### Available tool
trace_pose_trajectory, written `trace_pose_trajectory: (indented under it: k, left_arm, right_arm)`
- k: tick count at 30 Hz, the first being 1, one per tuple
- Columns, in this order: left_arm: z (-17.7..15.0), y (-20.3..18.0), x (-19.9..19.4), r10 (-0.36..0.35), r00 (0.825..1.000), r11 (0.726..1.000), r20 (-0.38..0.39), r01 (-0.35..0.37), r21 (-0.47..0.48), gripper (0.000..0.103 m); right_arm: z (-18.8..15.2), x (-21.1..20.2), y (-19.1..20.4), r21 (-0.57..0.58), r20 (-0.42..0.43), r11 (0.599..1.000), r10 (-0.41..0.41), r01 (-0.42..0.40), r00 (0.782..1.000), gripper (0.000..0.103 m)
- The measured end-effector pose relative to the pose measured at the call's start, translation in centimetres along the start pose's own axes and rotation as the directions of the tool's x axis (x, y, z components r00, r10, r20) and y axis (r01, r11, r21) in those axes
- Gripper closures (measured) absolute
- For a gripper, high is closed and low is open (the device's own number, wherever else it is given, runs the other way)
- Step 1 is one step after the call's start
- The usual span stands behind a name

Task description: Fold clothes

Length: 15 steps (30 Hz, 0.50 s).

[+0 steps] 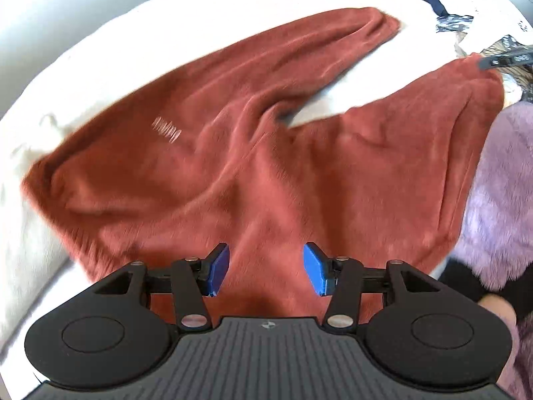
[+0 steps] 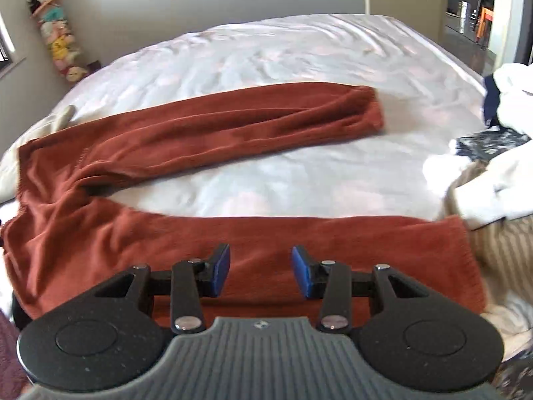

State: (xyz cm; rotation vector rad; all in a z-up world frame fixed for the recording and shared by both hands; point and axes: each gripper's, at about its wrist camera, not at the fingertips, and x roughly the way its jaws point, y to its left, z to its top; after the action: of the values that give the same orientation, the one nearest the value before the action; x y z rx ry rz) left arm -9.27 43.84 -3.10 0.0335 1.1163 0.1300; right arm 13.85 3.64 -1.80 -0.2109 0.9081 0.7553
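On white bed (image 2: 266, 53), rust trousers (image 2: 206, 133) spread flat

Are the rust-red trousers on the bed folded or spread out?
Spread out: the rust-red trousers lie flat on the bed, both legs apart, sheet showing between them.

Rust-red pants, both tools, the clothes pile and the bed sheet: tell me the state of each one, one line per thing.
Rust-red pants: unfolded, spread flat on the bed, legs splayed apart.
Left tool: open, nothing between its pads, above the pants.
Right tool: open, holding nothing, above the near pant leg.
Clothes pile: heaped, unfolded, at the bed's right edge.
White sheet: wrinkled.
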Motion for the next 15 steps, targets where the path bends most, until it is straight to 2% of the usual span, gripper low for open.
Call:
trace_pose_trajectory:
  k: [3,5,7,11,15]
  left_arm:
    - [2.4,-2.0,1.3,-0.013,1.0,0.998,0.008,0.012,0.065,0.055]
    - [4.3,-3.8,2.8,-0.018,1.0,0.993,0.013,0.016,0.115,0.054]
    - [6.1,-5.5,4.5,-0.033,0.999,0.987,0.022,0.03,0.156,0.052]
    - [9.3,-8.8,8.1,-0.078,0.997,0.974,0.013,0.073,0.213,0.05]
    - [11.6,-11.8,11.5,-0.093,0.996,0.96,-0.001,0.09,0.266,0.05]
  right_arm:
    - [0.5,1.1,-2.5,-0.04,-0.015,0.998,-0.058,0.057,0.998,0.056]
    - [0.7,2.0,-3.7,-0.089,-0.025,0.991,-0.102,0.1,0.994,0.044]
    - [0.8,3.7,-4.3,-0.146,-0.03,0.981,-0.129,0.124,0.991,0.044]
    - [0.8,6.6,-4.8,-0.239,-0.043,0.967,-0.101,0.088,0.994,0.044]
    - [0.3,9.3,-4.4,-0.324,-0.062,0.945,-0.072,0.048,0.995,0.044]
